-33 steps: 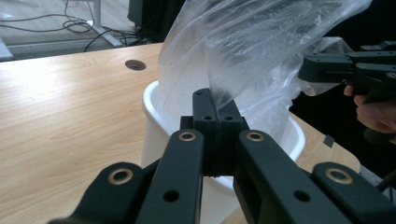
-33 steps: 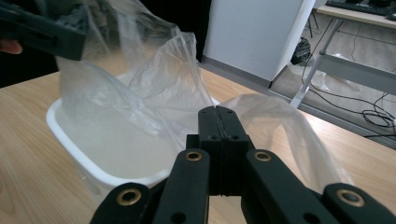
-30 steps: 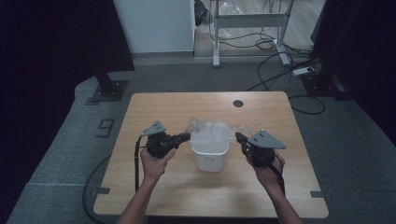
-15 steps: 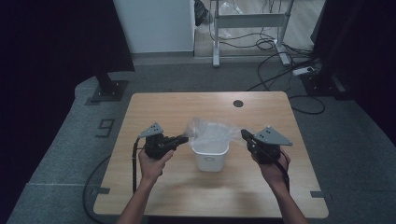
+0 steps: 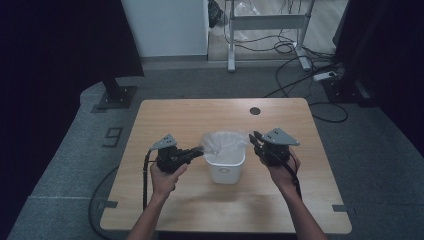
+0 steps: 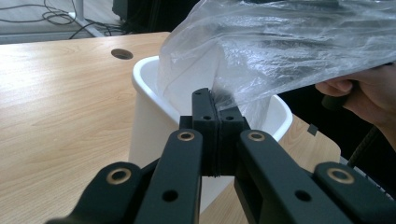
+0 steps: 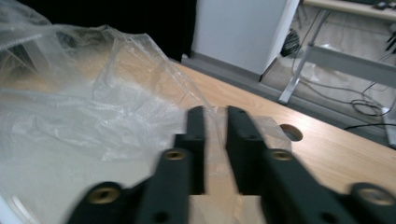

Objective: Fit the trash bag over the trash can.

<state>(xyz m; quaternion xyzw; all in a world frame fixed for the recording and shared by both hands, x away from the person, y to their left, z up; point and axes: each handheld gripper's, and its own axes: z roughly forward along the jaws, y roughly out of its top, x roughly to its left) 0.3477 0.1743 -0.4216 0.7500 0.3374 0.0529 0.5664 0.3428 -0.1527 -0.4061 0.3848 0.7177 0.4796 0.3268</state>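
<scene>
We read the work in hand as lining the small white bin (image 5: 226, 165) with the clear plastic bag (image 5: 224, 142). The bin stands upright near the middle of the wooden table (image 5: 190, 117), between the two hands. The bag is already partly inside it: in the left gripper view the film (image 6: 285, 51) drops down into the bin (image 6: 154, 107), while most of it billows loose above the rim. Left gripper (image 5: 196, 153) sits at the bin's left rim, jaws pressed together on a fold of the bag's edge, as the left gripper view shows plainly (image 6: 217, 119). Right gripper (image 5: 254, 138) is at the bin's right side; its jaws have just been opening and now stand a narrow gap apart, with a thin flap of film lying between them (image 7: 215, 135), not pinched as far as we can judge. That view is blurred, so we cannot say whether the film touches a pad. Our judgement: about midway. Done: bag opened and set into the bin, left edge secured. Left to do: take a fresh hold on the right edge, stretch the mouth over the rim all round, and push the slack down inside. The rim on the near side looks bare of film.
</scene>
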